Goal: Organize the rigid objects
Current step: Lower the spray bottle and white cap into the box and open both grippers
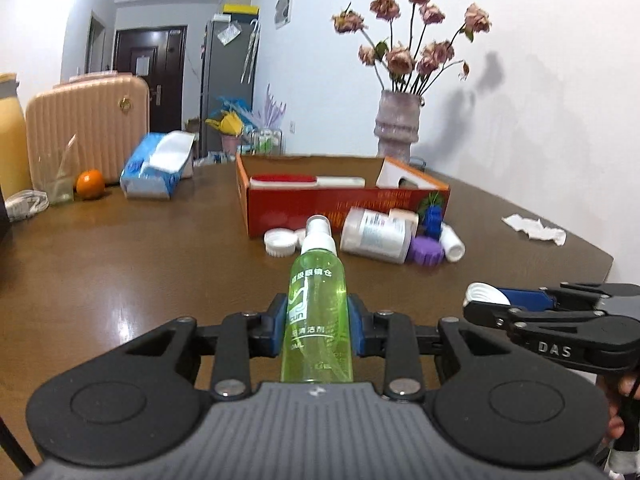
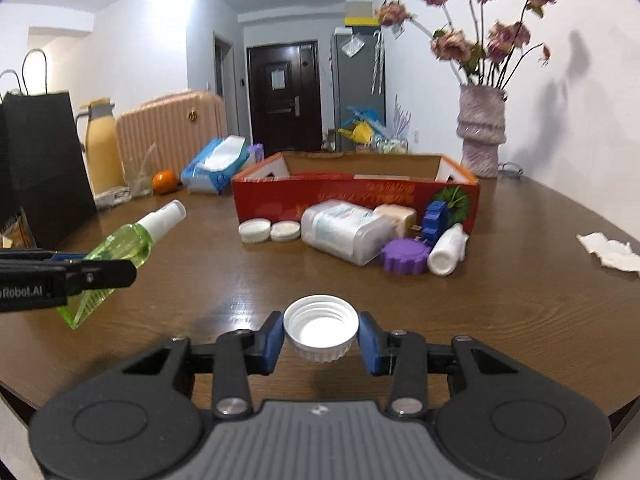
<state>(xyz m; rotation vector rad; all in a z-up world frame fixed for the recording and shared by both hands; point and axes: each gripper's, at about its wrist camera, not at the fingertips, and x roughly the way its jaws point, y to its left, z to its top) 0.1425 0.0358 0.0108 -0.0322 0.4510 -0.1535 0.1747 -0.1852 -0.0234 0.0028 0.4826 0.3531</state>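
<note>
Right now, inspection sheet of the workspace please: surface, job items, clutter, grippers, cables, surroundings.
Surface: brown wooden table, glossy.
Job's things: green transparent spray bottle; white ribbed screw cap; open red cardboard box; in front of it a lying large white plastic jar, purple toothed lid, two white caps.
Clutter: crumpled white tissue, orange fruit, blue wipes pack.
Grippers: left gripper shut on the bottle; right gripper shut on the cap.
Cables: nothing seen.
Surroundings: vase of dried roses, pink suitcase.

Left gripper (image 1: pixel 318 330): black linkage arms, silver screws, blue pads, grey ribbed body at 6 o'clock. Right gripper (image 2: pixel 321 338): same build; white "DAS" lettering at 3 o'clock in left view.
</note>
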